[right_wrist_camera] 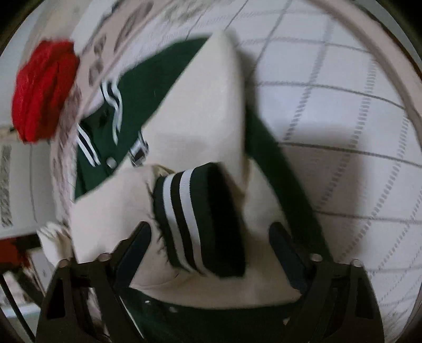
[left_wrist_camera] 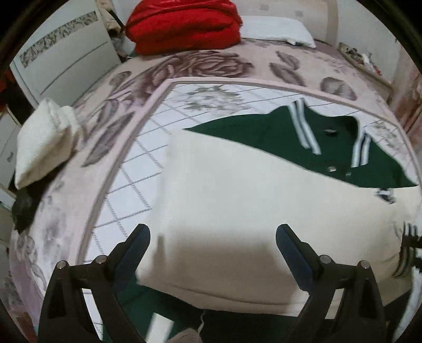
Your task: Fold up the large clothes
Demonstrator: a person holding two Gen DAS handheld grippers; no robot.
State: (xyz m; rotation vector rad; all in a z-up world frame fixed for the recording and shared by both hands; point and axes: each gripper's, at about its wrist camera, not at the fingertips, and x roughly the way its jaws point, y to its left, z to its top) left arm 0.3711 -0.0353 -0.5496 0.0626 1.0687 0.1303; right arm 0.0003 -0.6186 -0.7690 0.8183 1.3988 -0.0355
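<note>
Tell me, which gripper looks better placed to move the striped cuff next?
Right, probably: the right gripper already straddles the green-and-white striped cuff. The left gripper hovers open over plain cream sleeve fabric.

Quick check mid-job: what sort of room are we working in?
Most likely a bedroom. The green and cream varsity jacket lies on a floral pink bedspread, with a white pillow against a headboard and a folded red blanket beside it.

One green-and-cream varsity jacket (left_wrist_camera: 237,184), two cream sleeves (right_wrist_camera: 200,113), one striped cuff (right_wrist_camera: 200,219), two snap buttons (left_wrist_camera: 331,168), one red folded blanket (left_wrist_camera: 184,23), one white pillow (left_wrist_camera: 277,30), one folded white cloth (left_wrist_camera: 44,142), one floral bed cover (left_wrist_camera: 211,63), two hand-held grippers (left_wrist_camera: 213,234).
</note>
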